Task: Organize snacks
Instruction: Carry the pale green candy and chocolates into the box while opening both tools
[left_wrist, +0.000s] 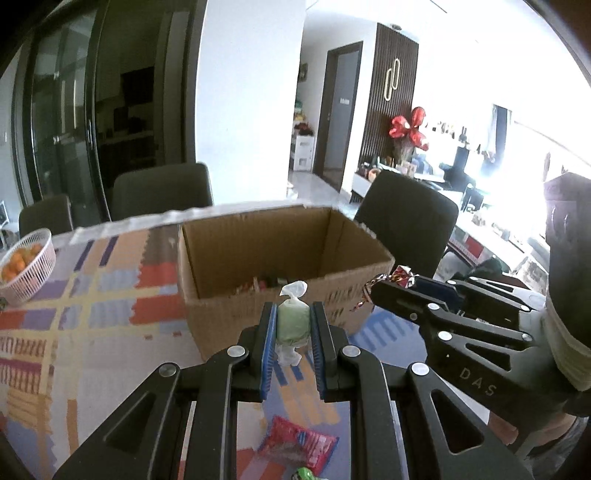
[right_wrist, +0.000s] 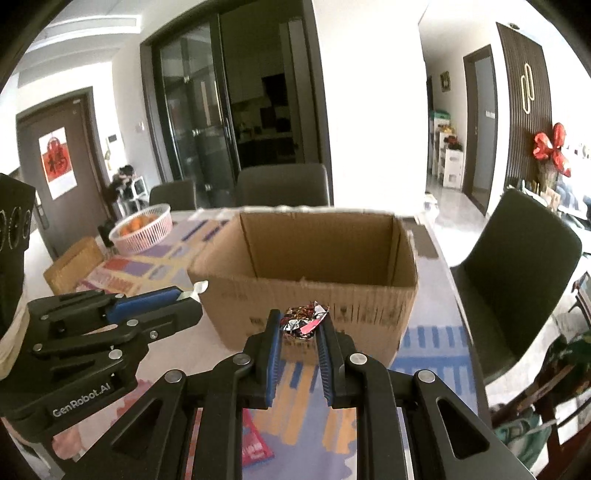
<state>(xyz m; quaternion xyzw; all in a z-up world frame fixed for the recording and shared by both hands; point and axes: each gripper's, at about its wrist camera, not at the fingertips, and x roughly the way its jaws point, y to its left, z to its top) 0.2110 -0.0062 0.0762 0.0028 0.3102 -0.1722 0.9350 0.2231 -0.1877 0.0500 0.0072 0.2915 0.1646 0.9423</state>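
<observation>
Green candy (left_wrist: 293, 320) in a clear twisted wrapper sits dead centre of the left wrist view, pinched between the blue pads of the left tool (left_wrist: 293, 325), which is closed snugly on it, in front of the near wall of the cardboard box (left_wrist: 258, 306). Over in the right wrist view, the foil-wrapped candy (right_wrist: 303, 322), red and silver, is clamped in the right tool (right_wrist: 300, 326), also shut tight on its catch, just short of that same box. The box stands open-topped at mid-frame on the table (left_wrist: 92, 295), with a few wrappers visible on its floor. In the lower centre of the left view a red snack packet (left_wrist: 299, 445) lies on the patterned cloth. At the left edge a pink basket of oranges (left_wrist: 26, 267) rests on the table. Dark chairs (left_wrist: 162, 192) stand behind.
</observation>
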